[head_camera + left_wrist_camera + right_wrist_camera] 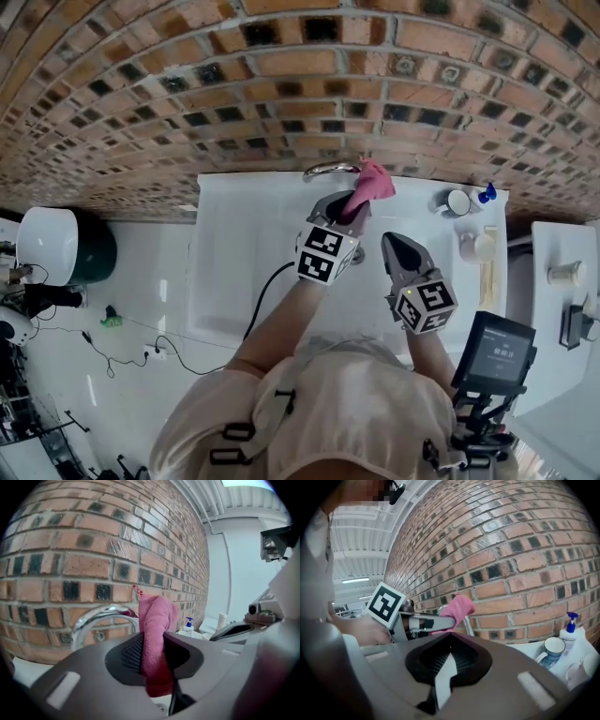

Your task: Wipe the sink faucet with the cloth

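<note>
A pink cloth (372, 180) is bunched against the right end of the chrome faucet (328, 169) at the back of the white sink (234, 244). My left gripper (354, 208) is shut on this cloth. In the left gripper view the cloth (157, 620) stands up between the pads of the left gripper (152, 644), and the faucet's arch (101, 618) curves just left of it. My right gripper (392, 240) hovers over the sink to the right, apart from the faucet. Its jaws (449, 660) stand a narrow slit apart with nothing between them.
A brick wall rises behind the sink. A mug (458, 202) and a blue-topped soap bottle (486, 193) stand on the sink's right ledge. A white bin (47, 244) and cables lie on the floor at left. A screen device (497, 352) sits at lower right.
</note>
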`<state>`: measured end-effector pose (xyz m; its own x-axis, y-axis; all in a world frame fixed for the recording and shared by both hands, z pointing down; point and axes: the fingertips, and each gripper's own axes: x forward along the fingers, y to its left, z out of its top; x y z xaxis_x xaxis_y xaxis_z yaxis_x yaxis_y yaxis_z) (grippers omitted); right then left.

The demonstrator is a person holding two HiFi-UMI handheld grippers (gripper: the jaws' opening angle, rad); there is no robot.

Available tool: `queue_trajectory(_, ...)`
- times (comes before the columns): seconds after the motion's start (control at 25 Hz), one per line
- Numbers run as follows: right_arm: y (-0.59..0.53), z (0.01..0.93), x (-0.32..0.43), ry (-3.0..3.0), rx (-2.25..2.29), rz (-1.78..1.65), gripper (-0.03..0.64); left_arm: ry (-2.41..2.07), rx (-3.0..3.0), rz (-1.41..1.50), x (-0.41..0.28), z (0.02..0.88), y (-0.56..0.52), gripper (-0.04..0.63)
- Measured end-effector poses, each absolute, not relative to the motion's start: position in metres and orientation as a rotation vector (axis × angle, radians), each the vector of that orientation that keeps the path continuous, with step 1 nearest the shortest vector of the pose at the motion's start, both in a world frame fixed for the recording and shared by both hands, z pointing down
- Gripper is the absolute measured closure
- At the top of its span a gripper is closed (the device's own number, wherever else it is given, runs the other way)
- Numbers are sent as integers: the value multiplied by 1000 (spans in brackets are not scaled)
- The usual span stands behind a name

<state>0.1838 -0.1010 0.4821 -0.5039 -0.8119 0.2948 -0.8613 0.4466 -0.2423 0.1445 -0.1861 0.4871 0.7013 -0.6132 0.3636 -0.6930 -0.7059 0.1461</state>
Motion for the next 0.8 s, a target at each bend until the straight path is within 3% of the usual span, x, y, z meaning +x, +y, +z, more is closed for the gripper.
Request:
queue_trajectory(0.4,-81,467,112,-2624,1367,471,623,-1315,2605,313,14,438,-157,500)
queue_trajectory(0.8,-60,466,30,-2678,1189,489,623,-1553,2386,392,-118,487,-118,500)
